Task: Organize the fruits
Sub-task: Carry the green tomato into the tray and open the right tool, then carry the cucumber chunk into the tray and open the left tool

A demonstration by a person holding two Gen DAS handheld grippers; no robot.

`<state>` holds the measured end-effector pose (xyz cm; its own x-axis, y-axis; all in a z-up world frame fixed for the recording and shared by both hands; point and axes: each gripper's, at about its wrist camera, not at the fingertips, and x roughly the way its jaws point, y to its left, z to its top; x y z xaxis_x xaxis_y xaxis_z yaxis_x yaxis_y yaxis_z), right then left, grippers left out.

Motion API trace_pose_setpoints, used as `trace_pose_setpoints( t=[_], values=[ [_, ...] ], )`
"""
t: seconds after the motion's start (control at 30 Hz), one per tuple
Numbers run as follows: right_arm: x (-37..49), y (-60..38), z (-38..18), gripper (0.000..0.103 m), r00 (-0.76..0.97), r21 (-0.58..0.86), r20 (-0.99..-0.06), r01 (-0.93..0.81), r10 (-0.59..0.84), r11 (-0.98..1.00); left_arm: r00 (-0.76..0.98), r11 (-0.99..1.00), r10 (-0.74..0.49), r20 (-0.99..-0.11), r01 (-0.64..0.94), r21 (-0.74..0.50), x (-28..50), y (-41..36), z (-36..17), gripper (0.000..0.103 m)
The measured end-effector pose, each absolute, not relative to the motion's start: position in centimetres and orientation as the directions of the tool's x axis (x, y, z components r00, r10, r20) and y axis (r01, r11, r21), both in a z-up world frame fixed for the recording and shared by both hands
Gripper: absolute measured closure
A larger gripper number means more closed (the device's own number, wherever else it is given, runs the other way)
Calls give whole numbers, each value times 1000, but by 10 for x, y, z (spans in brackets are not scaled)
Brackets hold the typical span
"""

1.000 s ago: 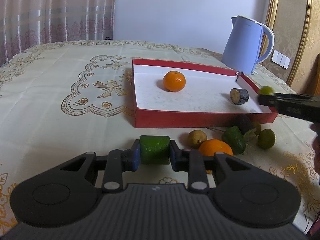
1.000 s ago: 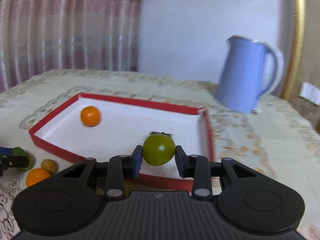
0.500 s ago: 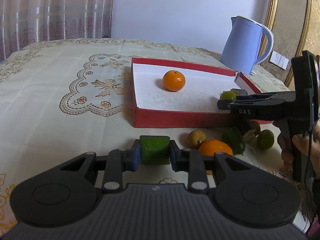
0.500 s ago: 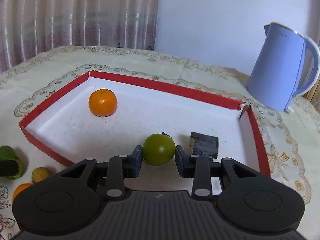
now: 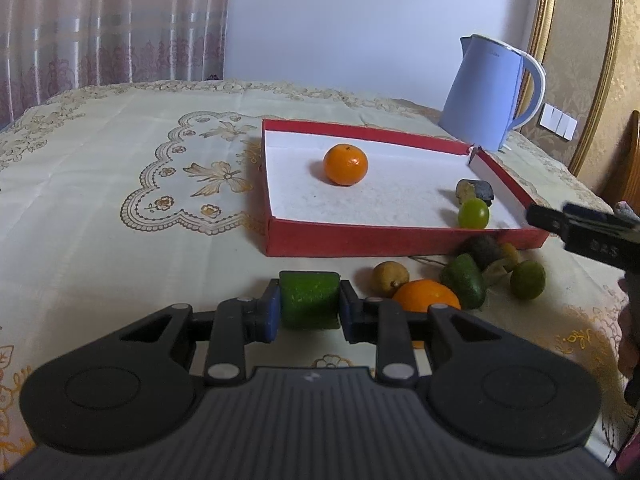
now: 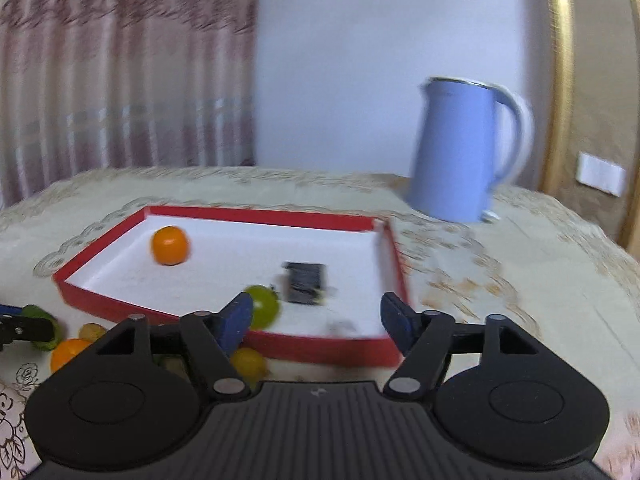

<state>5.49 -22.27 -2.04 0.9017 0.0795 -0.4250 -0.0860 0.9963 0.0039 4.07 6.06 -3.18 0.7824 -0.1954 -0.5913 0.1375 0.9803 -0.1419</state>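
Left hand-held gripper (image 5: 309, 307) clamped on green fruit chunk (image 5: 309, 300); red tray (image 5: 400, 237) straight ahead, just beyond. Right hand-held gripper (image 6: 316, 318) just opened wide, empty, small green fruit (image 6: 264, 306) released inside tray's near corner.

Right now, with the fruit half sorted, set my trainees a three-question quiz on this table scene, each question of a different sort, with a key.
1. True or false: the left gripper is shut on a green fruit chunk.
2. Which round fruits lie in the red tray? A) one orange only B) an orange and a green fruit C) two oranges
3. Fill in: the right gripper stands ____, nothing between its pads.

Key: 1 true; 2 B; 3 open, its jaws having just been opening.
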Motion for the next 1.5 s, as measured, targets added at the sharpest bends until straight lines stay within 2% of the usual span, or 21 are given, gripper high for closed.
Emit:
trace_pose_setpoints(
  t=[0.23,0.43,0.73,0.83,1.07,1.5],
  values=[
    [50,-260,-38,27,874,81,-486,69,-21,994,791,981,-194,-580,156,-116,35,53,-21,77],
    [49,-276,-50,27,842,124,-539,102,-20,987,783,980,-200,-589,160,-120,39,45,-21,77],
    [53,-274,-55,26,808,85,-586,122,-49,989,797,976,-214,-564,193,-97,50,31,-4,77],
    [55,-270,-56,22,800,56,-598,117,-61,991,800,975,-219,-559,204,-90,63,25,1,77],
    [56,-268,-56,21,793,40,-606,113,-65,993,803,978,-203,-560,193,-77,97,19,7,77],
    [56,-269,-56,18,789,33,-610,119,-75,992,763,986,-163,-625,154,-70,149,15,-14,77]
  ],
)
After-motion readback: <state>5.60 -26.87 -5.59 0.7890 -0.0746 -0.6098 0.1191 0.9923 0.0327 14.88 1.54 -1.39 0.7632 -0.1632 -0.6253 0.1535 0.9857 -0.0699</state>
